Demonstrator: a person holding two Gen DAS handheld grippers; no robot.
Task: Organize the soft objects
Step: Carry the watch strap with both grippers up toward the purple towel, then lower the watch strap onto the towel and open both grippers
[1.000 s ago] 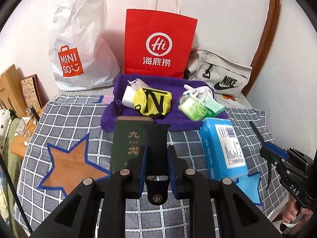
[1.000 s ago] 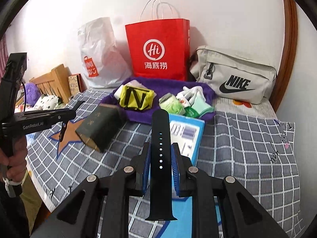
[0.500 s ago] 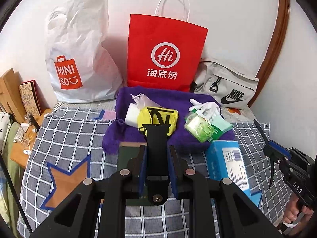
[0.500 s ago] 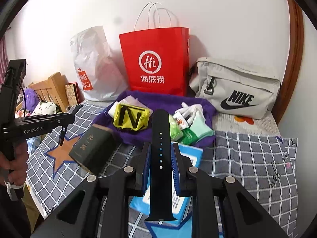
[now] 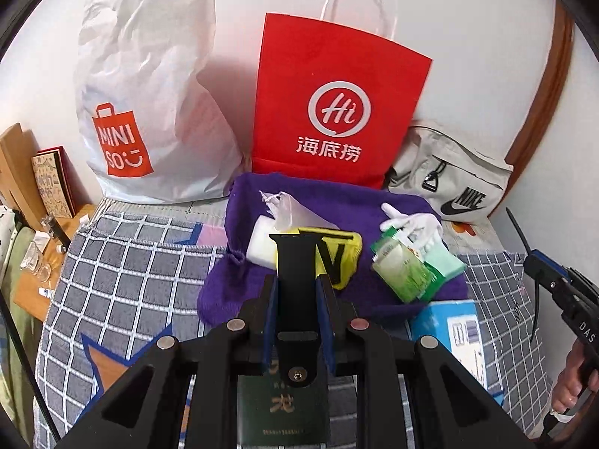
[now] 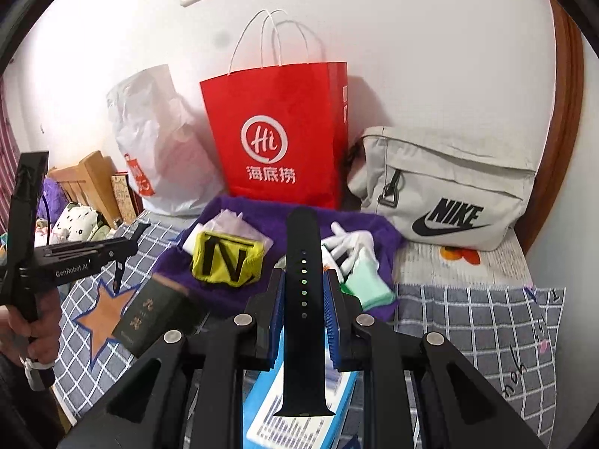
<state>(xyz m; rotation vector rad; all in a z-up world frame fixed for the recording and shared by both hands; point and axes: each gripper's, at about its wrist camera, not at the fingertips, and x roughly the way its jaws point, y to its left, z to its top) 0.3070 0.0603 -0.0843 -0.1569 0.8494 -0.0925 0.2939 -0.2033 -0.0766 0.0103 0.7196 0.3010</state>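
My left gripper [image 5: 297, 292] is shut on a short black watch strap [image 5: 295, 262] that stands up between its blue pads. A long black watch strap with holes [image 6: 303, 247] is clamped in my right gripper [image 6: 304, 288], which is shut on it. Both hover in front of a purple towel [image 5: 374, 194] lying on the checked bedspread [image 5: 131, 262]. On the towel lie a yellow pouch with a black N [image 5: 346, 254], white gloves [image 5: 411, 220], green packets [image 5: 404, 269], a white block [image 5: 258, 243] and a clear plastic bag [image 5: 295, 213].
Against the wall stand a white Miniso bag [image 5: 149, 112], a red paper bag [image 5: 337, 104] and a grey Nike bag [image 6: 449, 194]. A blue tissue pack [image 5: 453, 329] and a dark green box [image 6: 149, 314] lie near the towel. Wooden furniture [image 5: 18, 172] stands at the left.
Both grippers have moved forward toward the purple towel and the bags, each still holding its strap. The green box and blue pack have slid under the grippers in view.
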